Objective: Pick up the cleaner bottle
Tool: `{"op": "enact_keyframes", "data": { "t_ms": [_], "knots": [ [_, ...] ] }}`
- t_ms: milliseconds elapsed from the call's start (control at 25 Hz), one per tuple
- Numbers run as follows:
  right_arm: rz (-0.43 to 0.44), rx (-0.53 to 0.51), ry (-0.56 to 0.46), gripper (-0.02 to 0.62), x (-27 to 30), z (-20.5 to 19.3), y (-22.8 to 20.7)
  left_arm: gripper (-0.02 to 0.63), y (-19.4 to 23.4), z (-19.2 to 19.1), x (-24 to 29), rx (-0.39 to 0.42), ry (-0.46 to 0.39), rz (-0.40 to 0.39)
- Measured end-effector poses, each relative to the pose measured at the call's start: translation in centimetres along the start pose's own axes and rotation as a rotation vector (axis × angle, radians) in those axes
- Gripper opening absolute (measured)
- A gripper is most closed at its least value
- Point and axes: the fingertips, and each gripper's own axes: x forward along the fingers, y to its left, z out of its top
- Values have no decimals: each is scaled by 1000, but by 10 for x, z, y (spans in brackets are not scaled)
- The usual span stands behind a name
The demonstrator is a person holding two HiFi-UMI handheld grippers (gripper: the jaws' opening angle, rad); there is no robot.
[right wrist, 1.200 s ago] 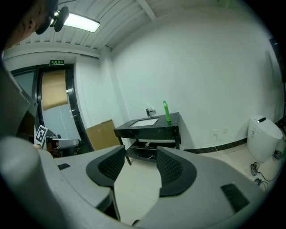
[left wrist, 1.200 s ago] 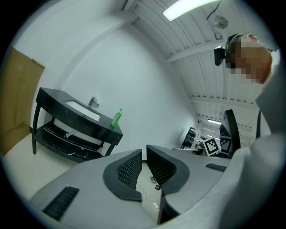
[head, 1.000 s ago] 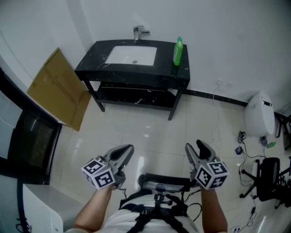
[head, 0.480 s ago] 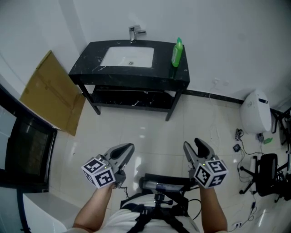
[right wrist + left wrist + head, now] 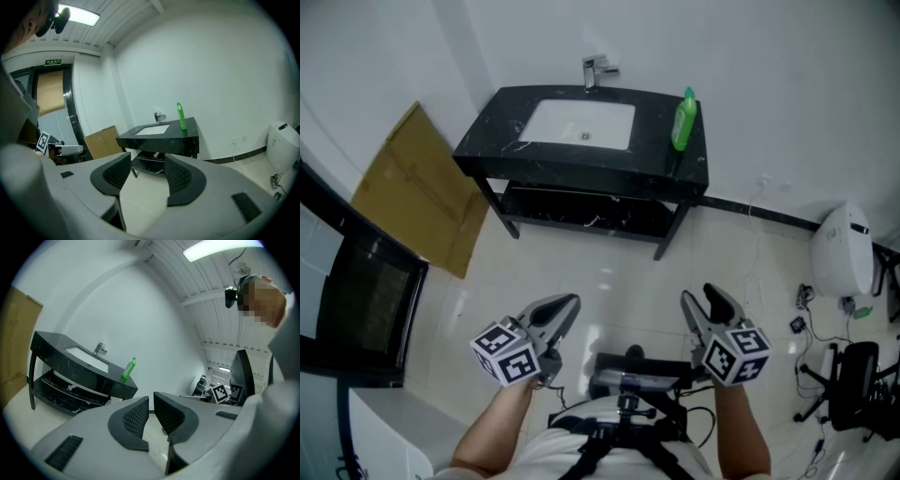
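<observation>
Both grippers sit low and close to you over the tiled floor [image 5: 609,272], side by side and well apart from each other.

Left gripper [image 5: 565,305]: jaws nearly together, with only a thin slit between the pads [image 5: 137,417] and nothing in it. Right gripper [image 5: 701,300]: jaws spread, nothing between them, just floor showing through the gap.

Cleaner bottle [image 5: 682,120]: green, upright, well ahead of both grippers, and neither touches it. It stands on the black table [image 5: 572,161] at the back right corner of the top, close to the wall.
- From your right gripper it's almost dead ahead, a touch left of the jaws in the head view. In the right gripper view it shows above the right-hand pad, just off the gap.
- From your left gripper it's ahead and off to the right in the head view. In the left gripper view it shows left of the slit, above the left-hand pad.

Same table: white basin [image 5: 581,124] and faucet [image 5: 595,70], both left of the bottle, with a lower shelf [image 5: 581,211] underneath.

Cardboard sheet [image 5: 417,192] leans on the wall ahead-left of the left gripper. A white unit [image 5: 842,255] stands on the floor ahead-right of the right gripper, with loose cables [image 5: 802,309] near it.
</observation>
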Motion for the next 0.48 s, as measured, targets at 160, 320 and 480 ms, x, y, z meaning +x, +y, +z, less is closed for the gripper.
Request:
{"op": "enact_keyframes", "data": {
  "t_ms": [160, 320, 480],
  "knots": [
    [35, -19, -5, 236, 24, 24, -15, 31, 12, 16, 21, 4, -19, 35],
    [54, -28, -5, 236, 43, 44, -37, 31, 16, 27, 51, 8, -25, 43],
    [73, -34, -8, 236, 58, 58, -55, 31, 17, 32, 79, 12, -19, 50]
  ]
}}
